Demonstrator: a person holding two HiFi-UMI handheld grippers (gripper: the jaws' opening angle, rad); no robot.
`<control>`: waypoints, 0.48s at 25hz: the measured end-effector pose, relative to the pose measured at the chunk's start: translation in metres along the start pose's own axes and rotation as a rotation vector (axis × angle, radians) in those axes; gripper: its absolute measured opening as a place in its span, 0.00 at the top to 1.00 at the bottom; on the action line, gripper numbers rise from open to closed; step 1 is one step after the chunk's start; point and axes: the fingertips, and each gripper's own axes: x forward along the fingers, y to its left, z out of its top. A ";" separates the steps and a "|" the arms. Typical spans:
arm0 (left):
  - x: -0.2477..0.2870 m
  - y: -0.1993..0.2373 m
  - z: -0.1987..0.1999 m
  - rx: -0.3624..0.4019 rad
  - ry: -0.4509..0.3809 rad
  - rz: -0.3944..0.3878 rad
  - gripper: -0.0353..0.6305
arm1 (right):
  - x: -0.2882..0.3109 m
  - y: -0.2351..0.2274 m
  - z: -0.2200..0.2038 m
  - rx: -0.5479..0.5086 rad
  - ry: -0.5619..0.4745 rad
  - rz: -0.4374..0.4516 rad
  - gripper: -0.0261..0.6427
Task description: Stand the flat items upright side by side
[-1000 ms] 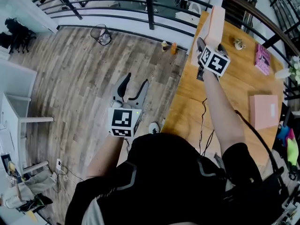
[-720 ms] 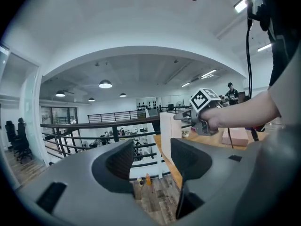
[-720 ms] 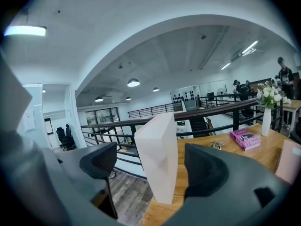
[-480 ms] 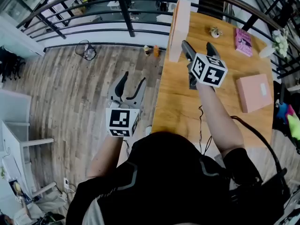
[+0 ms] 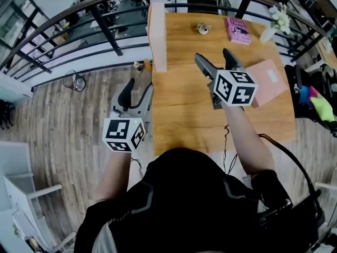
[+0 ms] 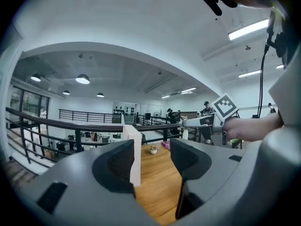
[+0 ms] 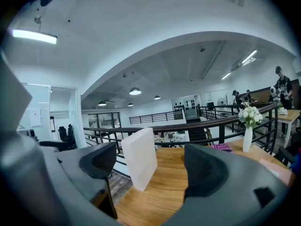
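A pale, thick book (image 5: 157,36) stands upright on edge at the far left corner of the wooden table (image 5: 179,115). It also shows in the left gripper view as a pale slab (image 6: 133,154) and in the right gripper view (image 7: 140,158). A pink book (image 5: 268,78) lies flat at the table's right side. A magenta book (image 5: 238,29) lies flat at the far edge. My right gripper (image 5: 214,58) hovers open and empty over the table's middle, well short of the upright book. My left gripper (image 5: 136,91) is open and empty, over the floor just left of the table edge.
A small ornament (image 5: 202,28) sits near the far edge. A white vase with flowers (image 5: 276,22) stands at the far right corner. Black railings (image 5: 105,30) run behind and left of the table. A cable (image 5: 227,141) hangs over the near edge.
My right gripper has drawn back toward me from the upright book, which stays standing. The left gripper has moved closer to the table's left edge. My head has turned toward the table.
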 end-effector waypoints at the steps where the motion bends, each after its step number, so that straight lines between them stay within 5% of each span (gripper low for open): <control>1: 0.005 -0.005 0.006 0.023 -0.004 -0.010 0.56 | -0.009 -0.007 0.002 -0.006 -0.002 -0.003 0.28; 4: 0.019 -0.015 0.030 0.072 -0.036 -0.028 0.56 | -0.035 -0.026 0.008 -0.007 -0.013 -0.009 0.29; 8: 0.031 -0.026 0.068 0.022 -0.118 -0.052 0.60 | -0.078 -0.048 0.018 -0.026 -0.061 -0.006 0.33; 12: 0.037 -0.033 0.087 0.019 -0.139 -0.016 0.70 | -0.118 -0.071 0.028 -0.042 -0.101 -0.037 0.48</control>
